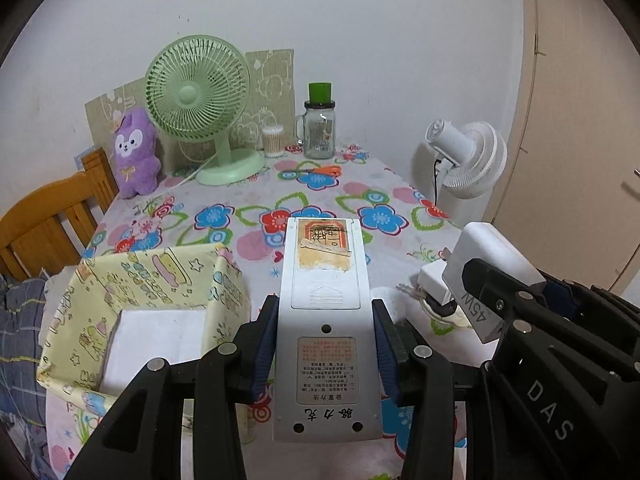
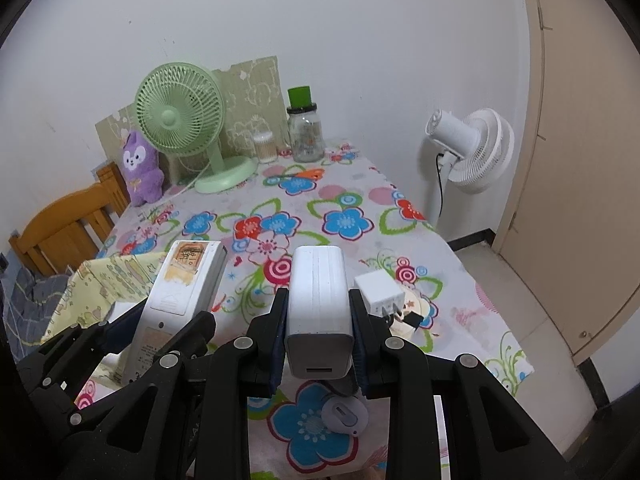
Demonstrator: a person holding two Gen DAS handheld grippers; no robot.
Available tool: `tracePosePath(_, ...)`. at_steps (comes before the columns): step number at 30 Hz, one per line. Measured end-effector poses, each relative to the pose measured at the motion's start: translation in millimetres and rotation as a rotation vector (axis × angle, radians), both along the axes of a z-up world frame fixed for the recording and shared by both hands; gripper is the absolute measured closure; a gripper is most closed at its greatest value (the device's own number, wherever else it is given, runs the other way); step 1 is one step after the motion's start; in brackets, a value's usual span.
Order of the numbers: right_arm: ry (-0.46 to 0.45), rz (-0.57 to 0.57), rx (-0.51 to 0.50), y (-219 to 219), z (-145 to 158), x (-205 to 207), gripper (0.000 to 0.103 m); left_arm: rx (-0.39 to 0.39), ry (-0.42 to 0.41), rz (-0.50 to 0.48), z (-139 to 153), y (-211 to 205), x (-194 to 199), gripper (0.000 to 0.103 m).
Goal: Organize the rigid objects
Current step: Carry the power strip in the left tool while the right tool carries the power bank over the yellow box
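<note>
My left gripper [image 1: 325, 344] is shut on a grey-white remote control [image 1: 325, 320], back side up with a torn sticker, held above the flowered tablecloth [image 1: 320, 196]. My right gripper [image 2: 319, 340] is shut on a white power adapter [image 2: 319, 300], also lifted off the table; the same adapter [image 1: 488, 264] shows at the right of the left wrist view. The remote [image 2: 180, 300] appears left of the adapter in the right wrist view. A yellow patterned open box [image 1: 152, 296] with a white bottom sits below and left of the remote.
A small white plug [image 2: 378, 288] and a grey round item [image 2: 345, 414] lie on the cloth near the adapter. At the back stand a green desk fan [image 1: 200, 100], a purple plush [image 1: 134, 152], a glass jar [image 1: 319, 128], cotton swabs and orange scissors [image 1: 324, 170]. A white floor fan [image 2: 468, 148] and wooden chair [image 1: 52, 216] flank the table.
</note>
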State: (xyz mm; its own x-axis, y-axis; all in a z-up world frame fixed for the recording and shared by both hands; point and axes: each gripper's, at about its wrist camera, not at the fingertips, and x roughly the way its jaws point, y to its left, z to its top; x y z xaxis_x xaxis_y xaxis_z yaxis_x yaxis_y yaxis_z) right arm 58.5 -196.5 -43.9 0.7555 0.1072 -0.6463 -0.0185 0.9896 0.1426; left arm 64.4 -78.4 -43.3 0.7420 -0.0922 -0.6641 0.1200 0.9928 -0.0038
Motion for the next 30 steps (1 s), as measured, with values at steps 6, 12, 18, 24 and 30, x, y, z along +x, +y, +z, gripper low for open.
tracePosePath(6, -0.009, -0.001, -0.016, 5.6, 11.7, -2.3, 0.072, -0.005, 0.016, -0.015, 7.1, 5.4, 0.2, 0.058)
tracePosePath(12, 0.018, 0.008, -0.017, 12.4, 16.9, 2.3, 0.072, 0.006, 0.014, -0.017, 13.7, 10.0, 1.9, 0.058)
tracePosePath(18, 0.033, 0.004, -0.021, 19.5, 19.3, 6.8, 0.072, 0.005, 0.023, -0.021, 15.8, 18.2, 6.0, 0.058)
tracePosePath(24, 0.048, -0.006, -0.025, 28.5, 21.5, 12.3, 0.072, 0.003, 0.031, -0.021, 18.0, 26.0, 10.5, 0.058)
tracePosePath(30, 0.053, -0.004, -0.030, 42.2, 22.1, 15.1, 0.072, 0.004, 0.039, -0.021, 18.1, 37.5, 13.2, 0.058)
